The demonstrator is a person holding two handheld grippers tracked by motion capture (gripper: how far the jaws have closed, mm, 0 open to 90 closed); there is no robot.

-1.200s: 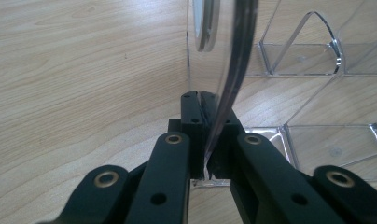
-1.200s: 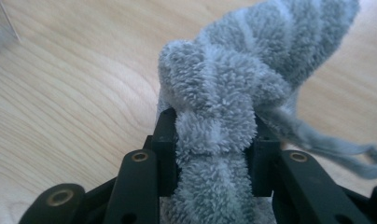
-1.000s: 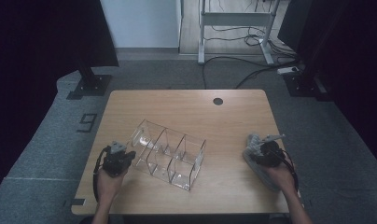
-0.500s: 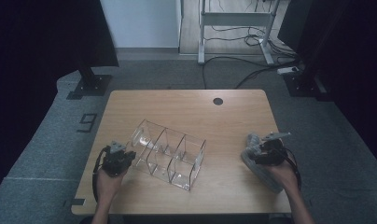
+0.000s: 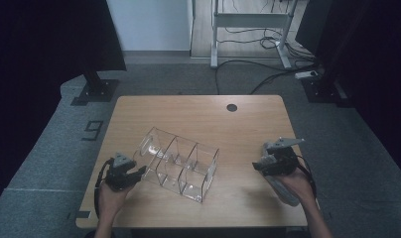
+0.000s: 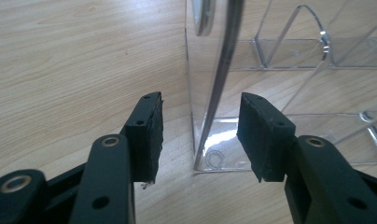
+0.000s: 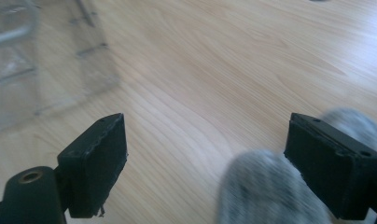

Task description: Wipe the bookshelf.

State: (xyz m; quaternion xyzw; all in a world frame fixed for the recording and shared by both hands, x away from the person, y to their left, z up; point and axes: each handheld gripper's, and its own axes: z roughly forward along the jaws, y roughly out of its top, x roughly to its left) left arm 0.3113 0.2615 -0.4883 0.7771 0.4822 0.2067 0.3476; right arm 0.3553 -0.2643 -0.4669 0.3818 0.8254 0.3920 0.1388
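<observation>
Left gripper view puts the clear organizer's (image 6: 214, 93) end wall between the left gripper's (image 6: 200, 135) jaws, which have just been opening and stand released. It lies slantwise mid-table (image 5: 238, 119); the right gripper (image 5: 268, 162), open and empty, hovers well apart.

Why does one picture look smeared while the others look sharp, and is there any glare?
Right gripper view: motion blur smears the grey cloth and the clear organizer, though the black pads stay sharp. Left gripper view: crisp, with a bright glint on the organizer's base. High view: dim overall; the table is evenly lit, the room around it is dark, and the organizer catches faint highlights.
</observation>
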